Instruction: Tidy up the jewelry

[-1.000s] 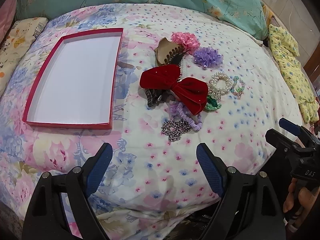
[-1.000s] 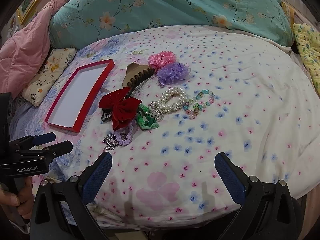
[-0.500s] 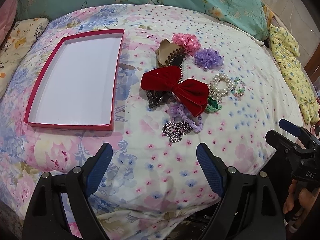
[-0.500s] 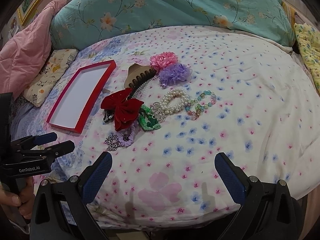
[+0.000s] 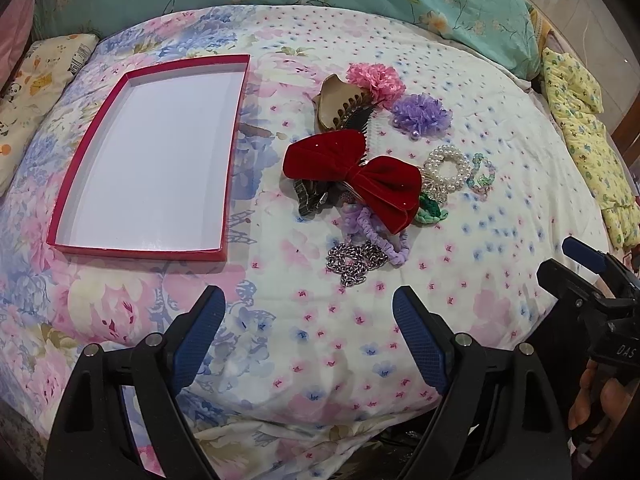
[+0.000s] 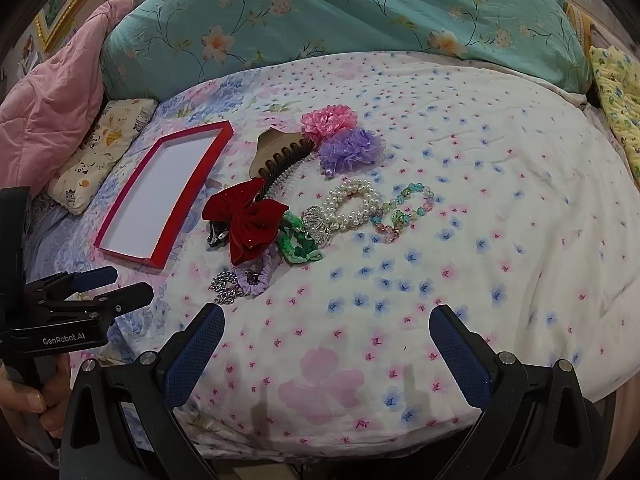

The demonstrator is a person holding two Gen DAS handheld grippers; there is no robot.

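A pile of jewelry and hair pieces lies on the floral bedspread: a red velvet bow (image 5: 354, 174) (image 6: 250, 222), a silver chain (image 5: 354, 262) (image 6: 226, 284), a purple scrunchie (image 5: 376, 234), a pearl bracelet (image 5: 448, 168) (image 6: 352, 204), a glass bead bracelet (image 6: 404, 212), a green scrunchie (image 6: 298, 242), a tan claw clip (image 5: 340, 100), pink (image 5: 376, 80) and purple (image 5: 420, 112) flowers. An empty red tray (image 5: 234, 152) (image 6: 138, 258) lies to their left. My left gripper (image 5: 306, 332) is open, near the chain. My right gripper (image 6: 326, 348) is open and empty.
A teal floral pillow (image 6: 340, 16) lies along the back. A pink quilt (image 6: 48, 92) and a small cartoon pillow (image 6: 100, 152) sit at the left, a yellow blanket (image 5: 592, 140) at the right. The bed's front edge is just below both grippers.
Both grippers have moved slightly forward and down toward the pile. Both stay open and empty. Nothing on the bed has moved.
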